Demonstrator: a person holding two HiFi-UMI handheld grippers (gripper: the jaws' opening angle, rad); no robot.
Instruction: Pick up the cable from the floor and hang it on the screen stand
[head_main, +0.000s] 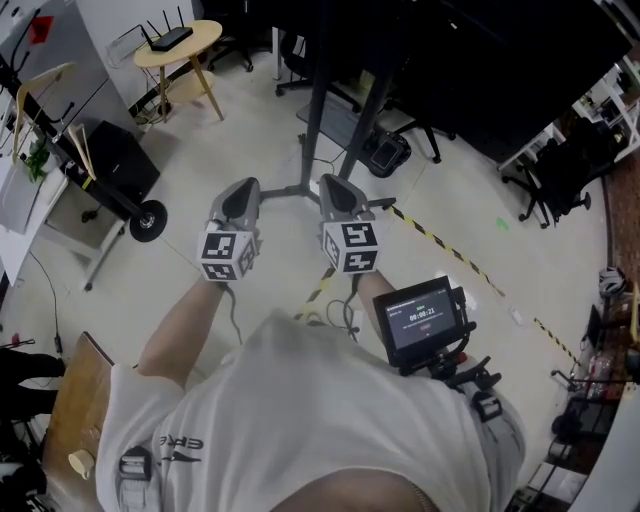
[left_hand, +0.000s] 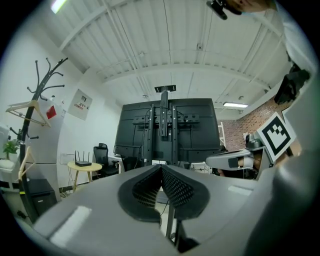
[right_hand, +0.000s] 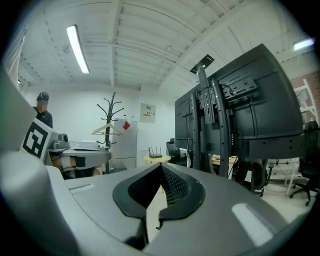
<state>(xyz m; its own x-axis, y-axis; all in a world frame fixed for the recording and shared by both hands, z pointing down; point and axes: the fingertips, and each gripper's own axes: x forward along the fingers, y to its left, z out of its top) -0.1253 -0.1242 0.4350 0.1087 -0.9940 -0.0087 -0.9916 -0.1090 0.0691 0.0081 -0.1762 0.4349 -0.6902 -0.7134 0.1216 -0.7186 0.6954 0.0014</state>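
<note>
The black screen stand (head_main: 322, 110) rises from the floor straight ahead, carrying a large dark screen (left_hand: 165, 132). It fills the right half of the right gripper view (right_hand: 205, 115). A thin cable (head_main: 330, 320) lies in loops on the floor close to my body, below and behind both grippers. My left gripper (head_main: 243, 190) and right gripper (head_main: 335, 185) are held side by side, pointing level towards the stand's base. The left gripper (left_hand: 161, 167) is shut with nothing between its ribbed pads, and so is the right gripper (right_hand: 161, 166).
A round yellow table with a router (head_main: 178, 45) stands at the far left beside a coat rack (left_hand: 37, 107). A wheeled trolley (head_main: 147, 220) and a black box (head_main: 118, 160) sit at the left. Yellow-black tape (head_main: 440, 240) crosses the floor. Office chairs (head_main: 560, 170) stand at the right.
</note>
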